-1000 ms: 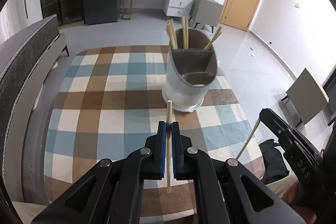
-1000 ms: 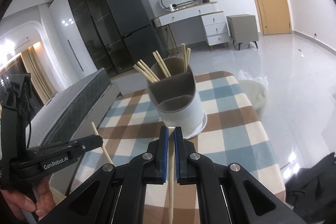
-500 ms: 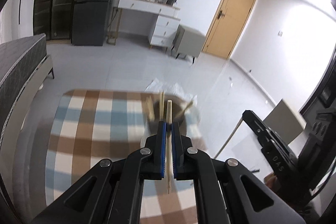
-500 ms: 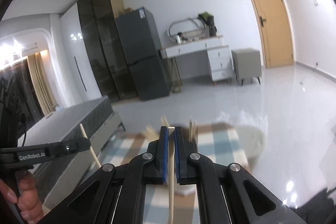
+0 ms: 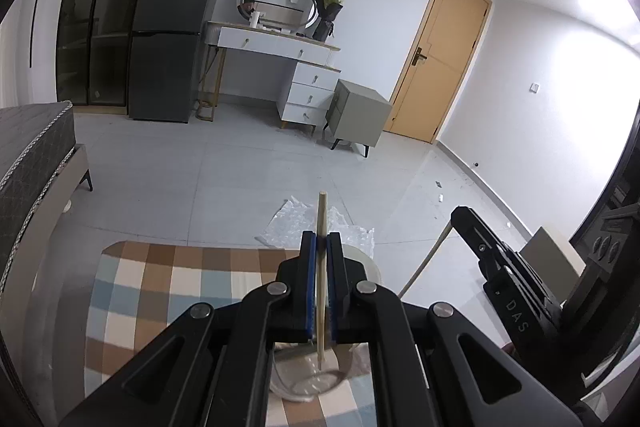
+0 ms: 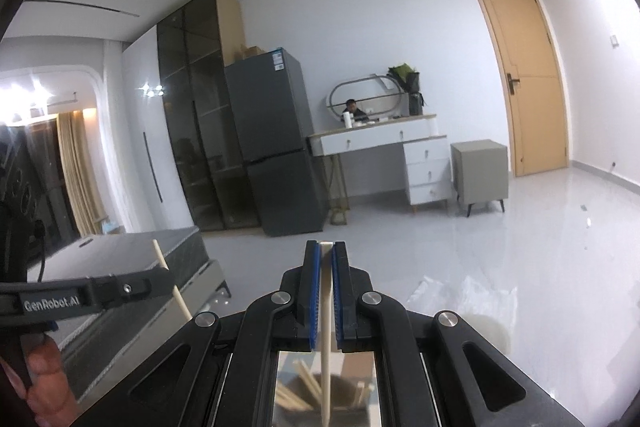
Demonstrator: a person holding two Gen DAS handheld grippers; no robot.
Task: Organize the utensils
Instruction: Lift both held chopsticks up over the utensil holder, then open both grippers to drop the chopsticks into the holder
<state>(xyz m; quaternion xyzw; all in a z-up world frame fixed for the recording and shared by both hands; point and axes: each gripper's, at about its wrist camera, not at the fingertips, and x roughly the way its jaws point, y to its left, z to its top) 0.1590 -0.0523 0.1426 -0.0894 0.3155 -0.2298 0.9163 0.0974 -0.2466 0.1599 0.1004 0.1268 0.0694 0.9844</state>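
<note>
Left gripper (image 5: 321, 247) clamps one chopstick (image 5: 321, 267) upright, tip hanging over the holder (image 5: 308, 383) on the checked cloth (image 5: 160, 291). Right gripper (image 6: 327, 255) pinches a second chopstick (image 6: 326, 355) above the holder's stocked compartment. Both look poised to lower and release

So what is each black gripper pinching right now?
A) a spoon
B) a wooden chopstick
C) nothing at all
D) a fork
B: the left gripper is shut on a thin wooden chopstick that pokes up past its blue pads, and the right gripper is clamped on another chopstick whose tip hangs over the holder with more chopsticks in it.
</note>
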